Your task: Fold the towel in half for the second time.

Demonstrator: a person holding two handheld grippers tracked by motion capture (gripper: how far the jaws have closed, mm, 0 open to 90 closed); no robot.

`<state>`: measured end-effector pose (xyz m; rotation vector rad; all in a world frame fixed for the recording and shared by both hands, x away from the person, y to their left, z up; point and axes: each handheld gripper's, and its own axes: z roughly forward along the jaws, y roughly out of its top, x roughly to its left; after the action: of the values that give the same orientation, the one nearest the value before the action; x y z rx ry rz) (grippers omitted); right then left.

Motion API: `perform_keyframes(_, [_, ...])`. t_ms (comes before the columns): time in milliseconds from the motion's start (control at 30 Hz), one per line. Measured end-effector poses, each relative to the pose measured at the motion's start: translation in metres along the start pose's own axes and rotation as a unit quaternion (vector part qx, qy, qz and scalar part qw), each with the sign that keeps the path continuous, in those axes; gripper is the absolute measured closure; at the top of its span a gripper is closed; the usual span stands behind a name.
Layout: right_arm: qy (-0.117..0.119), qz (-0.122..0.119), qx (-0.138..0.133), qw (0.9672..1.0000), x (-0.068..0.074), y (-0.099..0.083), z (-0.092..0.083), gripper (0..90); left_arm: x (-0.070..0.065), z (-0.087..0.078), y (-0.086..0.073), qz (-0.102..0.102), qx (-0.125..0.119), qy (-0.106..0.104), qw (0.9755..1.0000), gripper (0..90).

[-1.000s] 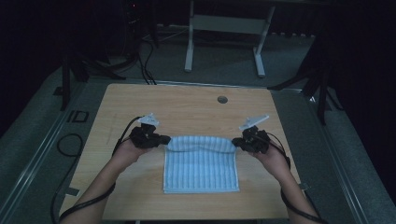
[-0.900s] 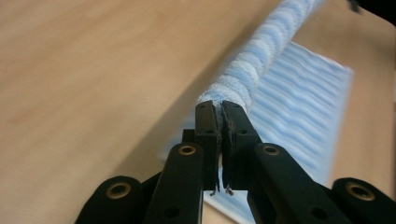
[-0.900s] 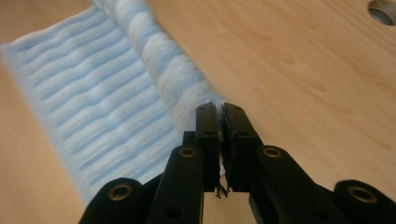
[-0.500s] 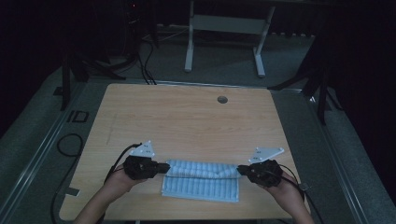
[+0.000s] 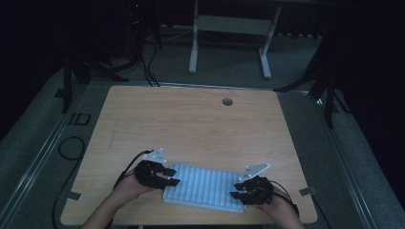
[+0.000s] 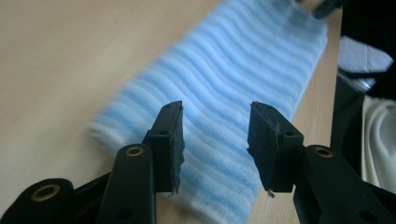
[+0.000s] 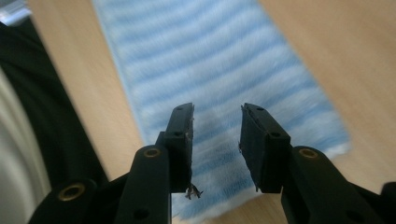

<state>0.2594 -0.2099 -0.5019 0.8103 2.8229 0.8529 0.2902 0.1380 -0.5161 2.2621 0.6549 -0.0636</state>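
High view: both tongs (image 5: 173, 177) (image 5: 237, 190) lie level, just opened, flanking the towel (image 5: 203, 187).

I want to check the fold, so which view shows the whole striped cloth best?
The high view: the cloth lies folded near the table's front edge, all its outline visible between the two grippers. The left gripper view shows one end, blurred; the right gripper view shows the other end close up.
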Motion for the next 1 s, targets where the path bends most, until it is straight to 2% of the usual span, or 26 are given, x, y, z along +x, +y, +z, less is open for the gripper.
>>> perform_keyframes(67, [-0.004, -0.002, 0.018, 0.9998, -0.001, -0.002, 0.011, 63.6, 0.002, 0.012, -0.002, -0.004, 0.019, -0.005, 0.9998, 55.1])
perform_keyframes(133, [-0.008, 0.002, 0.032, 0.9995, -0.004, -0.004, 0.019, 63.7, 0.004, 0.020, -0.005, -0.007, 0.031, 0.006, 0.9995, 55.2])
perform_keyframes(267, [-0.004, 0.011, 0.029, 0.9995, -0.015, -0.003, 0.024, 63.7, 0.012, 0.024, -0.009, -0.024, 0.020, 0.001, 0.9995, 57.2])
perform_keyframes(367, [-0.009, 0.015, 0.031, 0.9994, -0.024, 0.003, 0.027, 63.6, 0.019, 0.022, -0.008, -0.027, 0.020, 0.017, 0.9993, 57.9])
perform_keyframes(433, [-0.014, 0.010, 0.033, 0.9993, -0.031, 0.009, 0.030, 63.4, 0.024, 0.021, -0.006, -0.030, 0.022, 0.037, 0.9986, 57.9])
perform_keyframes(533, [-0.022, 0.007, 0.037, 0.9991, -0.044, 0.020, 0.036, 63.0, 0.033, 0.021, -0.002, -0.038, 0.020, 0.056, 0.9975, 57.8])
perform_keyframes(700, [-0.031, 0.014, 0.037, 0.9987, -0.067, 0.041, 0.047, 62.9, 0.047, 0.022, 0.005, -0.039, 0.023, 0.074, 0.9962, 57.9])
perform_keyframes(733, [-0.031, 0.019, 0.037, 0.9987, -0.073, 0.046, 0.050, 62.7, 0.056, 0.022, 0.009, -0.046, 0.020, 0.083, 0.9953, 57.8])
perform_keyframes(833, [-0.029, 0.029, 0.032, 0.9986, -0.085, 0.055, 0.056, 62.1, 0.071, 0.024, 0.015, -0.055, 0.016, 0.100, 0.9933, 57.8])
perform_keyframes(900, [-0.030, 0.039, 0.027, 0.9984, -0.093, 0.060, 0.059, 61.6, 0.079, 0.025, 0.019, -0.063, 0.014, 0.103, 0.9926, 57.8])
perform_keyframes(1000, [-0.035, 0.046, 0.023, 0.9980, -0.103, 0.066, 0.063, 60.6, 0.086, 0.026, 0.022, -0.063, 0.014, 0.110, 0.9919, 57.8])
